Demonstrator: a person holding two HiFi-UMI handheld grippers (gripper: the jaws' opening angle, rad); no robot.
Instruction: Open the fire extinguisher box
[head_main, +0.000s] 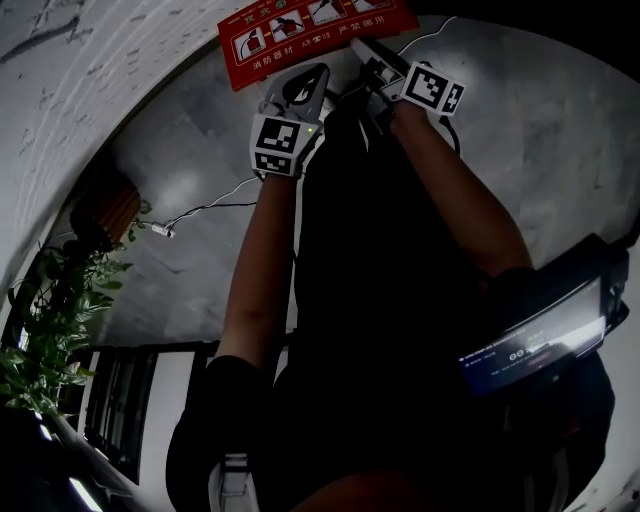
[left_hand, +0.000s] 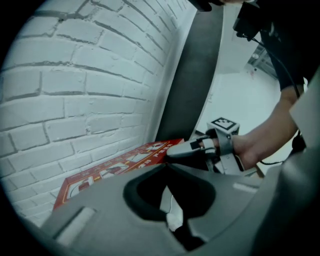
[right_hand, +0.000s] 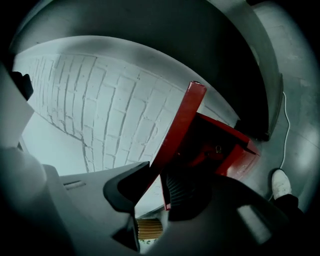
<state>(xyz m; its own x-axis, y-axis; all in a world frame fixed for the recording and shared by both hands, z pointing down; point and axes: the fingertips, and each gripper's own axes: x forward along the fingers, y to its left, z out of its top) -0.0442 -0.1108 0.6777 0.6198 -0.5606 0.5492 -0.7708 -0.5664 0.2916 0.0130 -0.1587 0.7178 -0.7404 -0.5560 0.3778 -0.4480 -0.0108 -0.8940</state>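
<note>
The red fire extinguisher box stands against a white brick wall; its printed lid (head_main: 300, 30) shows at the top of the head view. In the right gripper view the lid (right_hand: 180, 125) is swung up on edge, with the dark red inside of the box (right_hand: 235, 155) behind it. My right gripper (right_hand: 157, 177) is shut on the lid's lower edge, which runs between its two pads. In the head view the right gripper (head_main: 365, 50) reaches the box's right side. My left gripper (head_main: 318, 75) hovers beside the lid (left_hand: 120, 167), its tips together and nothing between them.
The white brick wall (left_hand: 90, 85) backs the box, with a dark pillar (left_hand: 192, 75) beside it. A cable (head_main: 200, 210) trails over the grey floor. A potted plant (head_main: 60, 300) stands at the left. A shoe (right_hand: 281, 182) is near the box. A lit screen (head_main: 540, 340) hangs at my right.
</note>
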